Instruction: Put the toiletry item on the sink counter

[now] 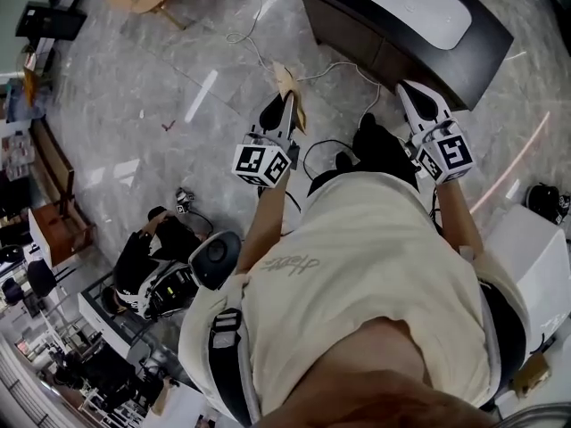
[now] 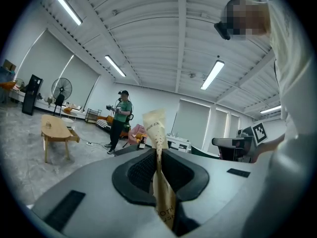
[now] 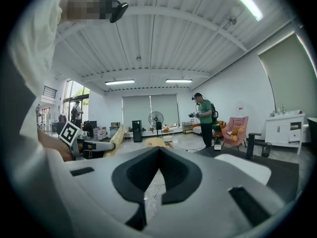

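A flat tan paper packet (image 2: 155, 125) with print on it, the toiletry item, stands up between the pads of my left gripper (image 2: 157, 151), which is shut on it. In the head view that left gripper (image 1: 287, 105) holds the packet (image 1: 289, 83) over the grey floor, short of the dark sink counter (image 1: 489, 53) and its white basin (image 1: 412, 7). My right gripper (image 1: 416, 93) hangs just before the counter's near edge. Its jaws (image 3: 158, 148) meet at the tips with nothing between them. The right gripper view shows the counter (image 3: 285, 175) and basin (image 3: 245, 167) low at the right.
A person in a green shirt (image 2: 119, 115) stands further back in the room. A low wooden table (image 2: 54, 129) stands to the left. Cables (image 1: 332, 65) trail over the floor before the counter. A white cabinet (image 1: 538, 266) is at my right, and a standing fan (image 3: 156, 118) is far off.
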Demonstrator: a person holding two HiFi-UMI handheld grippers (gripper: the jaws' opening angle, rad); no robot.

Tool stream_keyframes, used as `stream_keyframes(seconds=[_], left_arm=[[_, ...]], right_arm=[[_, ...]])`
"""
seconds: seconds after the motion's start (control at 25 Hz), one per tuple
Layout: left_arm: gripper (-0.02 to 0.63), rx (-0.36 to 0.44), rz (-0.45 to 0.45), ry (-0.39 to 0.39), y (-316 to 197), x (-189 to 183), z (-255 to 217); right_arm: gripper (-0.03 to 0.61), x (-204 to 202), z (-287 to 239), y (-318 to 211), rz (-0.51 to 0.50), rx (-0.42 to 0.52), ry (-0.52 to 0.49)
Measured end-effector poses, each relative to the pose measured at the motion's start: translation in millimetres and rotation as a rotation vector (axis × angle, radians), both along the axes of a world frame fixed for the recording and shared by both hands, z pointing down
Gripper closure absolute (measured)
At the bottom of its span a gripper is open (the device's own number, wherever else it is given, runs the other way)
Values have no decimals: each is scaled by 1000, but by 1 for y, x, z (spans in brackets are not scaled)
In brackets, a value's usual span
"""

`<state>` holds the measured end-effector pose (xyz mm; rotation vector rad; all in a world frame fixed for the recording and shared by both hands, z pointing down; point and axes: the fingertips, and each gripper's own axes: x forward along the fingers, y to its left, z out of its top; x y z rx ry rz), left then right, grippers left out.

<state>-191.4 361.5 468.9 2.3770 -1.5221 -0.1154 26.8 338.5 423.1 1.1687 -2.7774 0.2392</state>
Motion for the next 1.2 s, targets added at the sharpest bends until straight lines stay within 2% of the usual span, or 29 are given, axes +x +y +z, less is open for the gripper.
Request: stream_keyframes(seconds=[0.28, 0.6, 0.96, 1.2], left_arm=[[577, -2, 2, 4, -48, 2, 2], [577, -21, -30, -54, -140, -14, -3], [577, -17, 9, -32, -265, 10, -16], [577, -11, 27, -6, -317, 27, -16]], right_arm=[[584, -15, 19, -48, -42, -40, -12], [584, -38, 29, -153, -100, -38, -73], [584, -15, 32, -266, -101, -52, -96], [584, 4, 42, -307, -54, -69, -93]])
